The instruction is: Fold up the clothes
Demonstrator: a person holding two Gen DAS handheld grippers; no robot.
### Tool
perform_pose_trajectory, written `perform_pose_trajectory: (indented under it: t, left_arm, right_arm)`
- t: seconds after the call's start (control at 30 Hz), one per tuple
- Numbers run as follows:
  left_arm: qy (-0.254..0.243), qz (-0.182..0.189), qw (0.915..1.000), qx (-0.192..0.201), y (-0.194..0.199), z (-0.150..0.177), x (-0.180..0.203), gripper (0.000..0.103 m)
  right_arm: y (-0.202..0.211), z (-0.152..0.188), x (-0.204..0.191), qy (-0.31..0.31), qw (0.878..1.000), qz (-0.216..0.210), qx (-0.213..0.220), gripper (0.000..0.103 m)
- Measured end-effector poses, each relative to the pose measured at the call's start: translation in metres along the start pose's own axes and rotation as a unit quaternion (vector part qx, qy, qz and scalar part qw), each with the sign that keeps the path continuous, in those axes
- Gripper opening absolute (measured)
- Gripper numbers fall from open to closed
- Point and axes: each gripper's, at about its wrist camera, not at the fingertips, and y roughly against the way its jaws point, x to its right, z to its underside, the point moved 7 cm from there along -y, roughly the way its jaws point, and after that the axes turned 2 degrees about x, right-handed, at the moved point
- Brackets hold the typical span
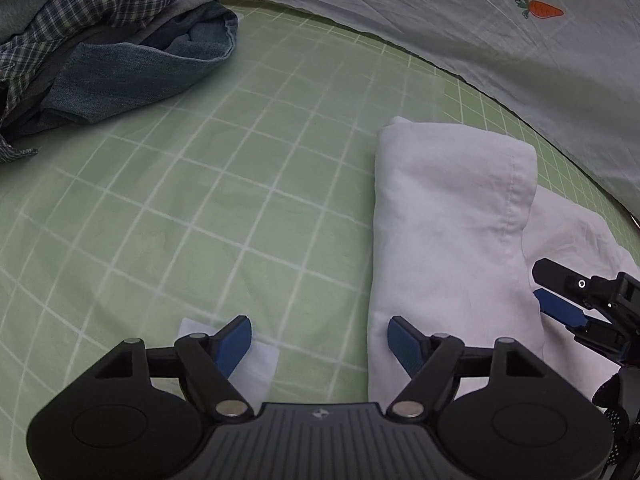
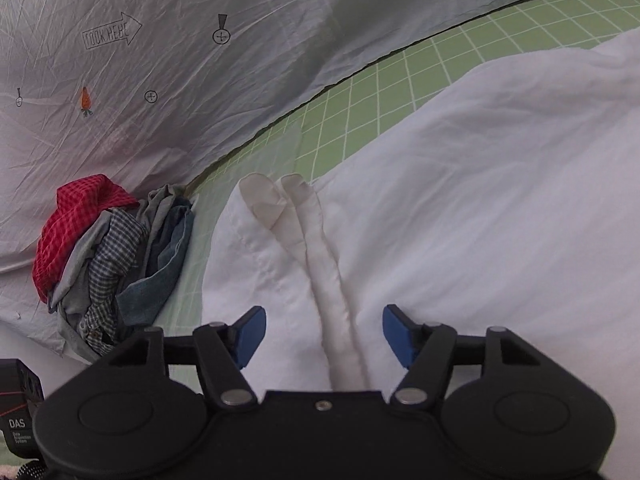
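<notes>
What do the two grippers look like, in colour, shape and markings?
The left gripper and the right gripper are built alike: matte black plastic bodies with two round lobes, black linkage arms joined by silver pivot pins, and blue ribbed pads on the fingertips. The left body is ribbed with a small logo at its centre; the right one is smooth with one screw.

The right gripper (image 2: 323, 334) is standing at the bottom centre of the frame, jaws apart, straddling a long strip of the white garment (image 2: 460, 208) without pressing it. A pile of clothes (image 2: 116, 256) is lying at the left, against the grey printed sheet (image 2: 160, 80). The green grid sheet (image 2: 360, 104) is showing at upper right
</notes>
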Motion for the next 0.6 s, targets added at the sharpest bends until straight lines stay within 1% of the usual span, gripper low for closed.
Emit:
perform_pose_trajectory:
  t: [0.03,0.07,0.1,0.17,0.23,0.3,0.33,0.37,0.43,0.5,0.57,0.6]
  left_arm:
    - [-0.002,-0.002,1.0000,0.001,-0.001,-0.001,0.000,0.078]
    - [-0.004,-0.003,1.0000,0.003,-0.002,-0.001,0.001,0.078]
    - [-0.005,-0.005,1.0000,0.004,-0.002,-0.002,0.001,0.078]
    - [-0.006,-0.007,0.9999,0.006,-0.003,-0.003,0.002,0.078]
    - [-0.002,-0.007,0.9999,0.008,-0.003,-0.003,0.001,0.079]
    - [0.003,-0.007,0.9999,0.010,-0.003,-0.003,0.001,0.079]
    - [0.005,-0.007,0.9999,0.011,-0.003,-0.003,0.001,0.079]
    - [0.007,-0.007,0.9999,0.012,-0.003,-0.003,0.000,0.079]
    - [0.006,-0.009,0.9999,0.012,-0.003,-0.003,0.001,0.079]
    - [0.003,-0.011,0.9999,0.010,-0.004,-0.003,0.002,0.079]
    - [0.001,-0.011,0.9999,0.008,-0.004,-0.003,0.001,0.079]
    - [0.001,-0.010,0.9999,0.007,-0.004,-0.004,0.001,0.079]
  right_arm:
    - [-0.003,0.000,-0.002,0.002,1.000,-0.008,-0.005,0.059]
    - [-0.006,-0.001,-0.004,0.006,1.000,-0.014,-0.013,0.052]
    - [-0.009,0.000,-0.005,0.010,1.000,-0.019,-0.021,0.049]
    - [-0.013,0.000,-0.008,0.025,0.999,-0.028,-0.033,0.048]
    - [-0.016,-0.001,-0.007,0.029,0.998,-0.034,-0.049,0.037]
    - [-0.016,-0.003,-0.001,0.031,0.998,-0.022,-0.052,0.018]
    - [-0.015,-0.005,0.002,0.034,0.998,-0.013,-0.049,0.014]
    - [-0.014,-0.007,0.003,0.041,0.998,-0.004,-0.043,0.014]
    - [-0.014,-0.011,0.002,0.059,0.998,0.010,-0.032,0.016]
    - [-0.018,-0.014,-0.003,0.074,0.997,0.003,-0.034,0.032]
    - [-0.022,-0.016,-0.008,0.086,0.996,0.002,-0.031,0.039]
    - [-0.026,-0.018,-0.011,0.094,0.995,0.005,-0.028,0.040]
